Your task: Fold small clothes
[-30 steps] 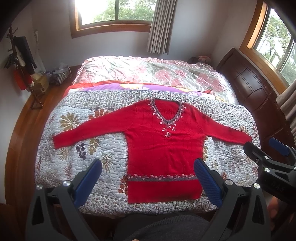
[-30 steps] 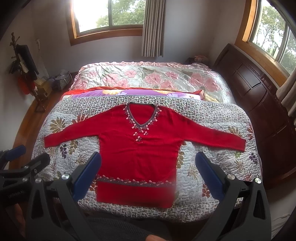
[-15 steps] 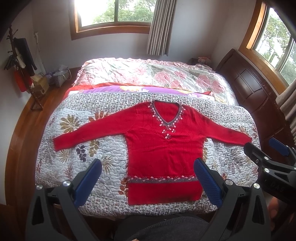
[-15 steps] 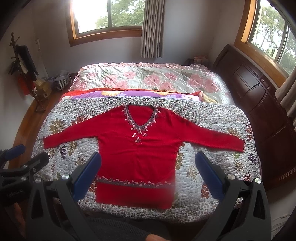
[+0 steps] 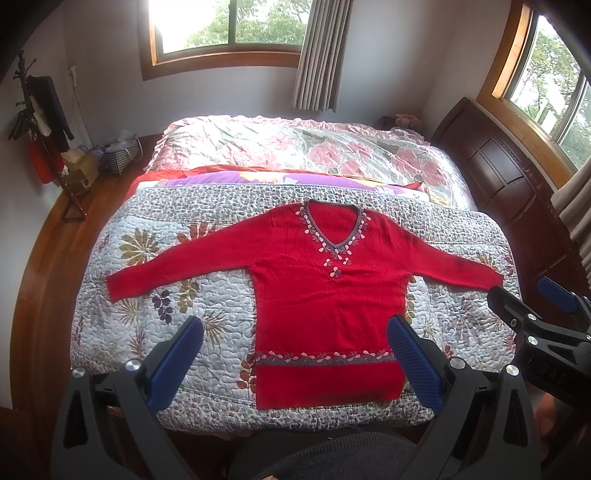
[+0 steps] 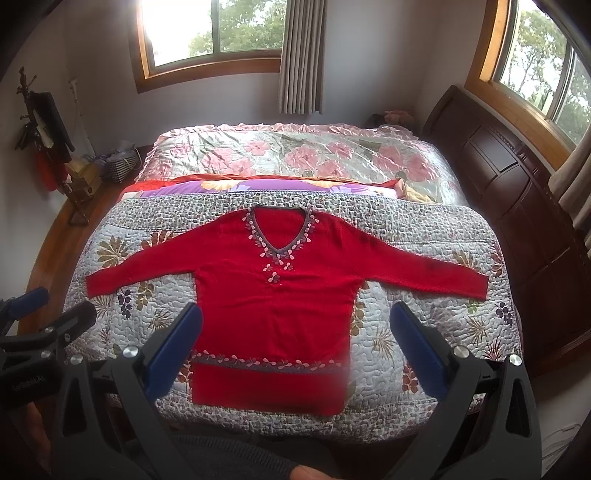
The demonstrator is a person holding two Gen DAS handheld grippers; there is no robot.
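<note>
1. Far left, a coat stand point(image 5: 35, 122) with dark and red things hanging on it stands by the wall; what hangs there is too small for me to make out.
2. My left tool point(image 5: 295, 360) hangs above the near edge of the bed, its blue pads point(image 5: 173, 363) spread wide and gripping nothing. In the right wrist view only part of it shows at the left border.
3. The red sweater point(image 5: 317, 295) lies flat and face up on the quilt point(image 5: 162, 280) that covers the near half of the bed. Its body runs from the hem nearest me to the V-neck pointing away toward the window point(image 5: 229, 29). Both sleeves stretch out sideways, so its longest line runs left to right across the bed, cuff to cuff.
4. A band of pale petals crosses the sweater near the hem, and more petals edge the neckline.
5. In the left wrist view my left tool's right pad covers the sweater's lower right corner; in the right wrist view that corner looks blurred.
6. My right tool point(image 6: 297, 352) is also held above the bed's near edge, pads spread apart, touching nothing. In the left wrist view it is cut off by the right border.
7. Far right, a dark wooden headboard point(image 6: 517, 192) stands under a second window.
</note>
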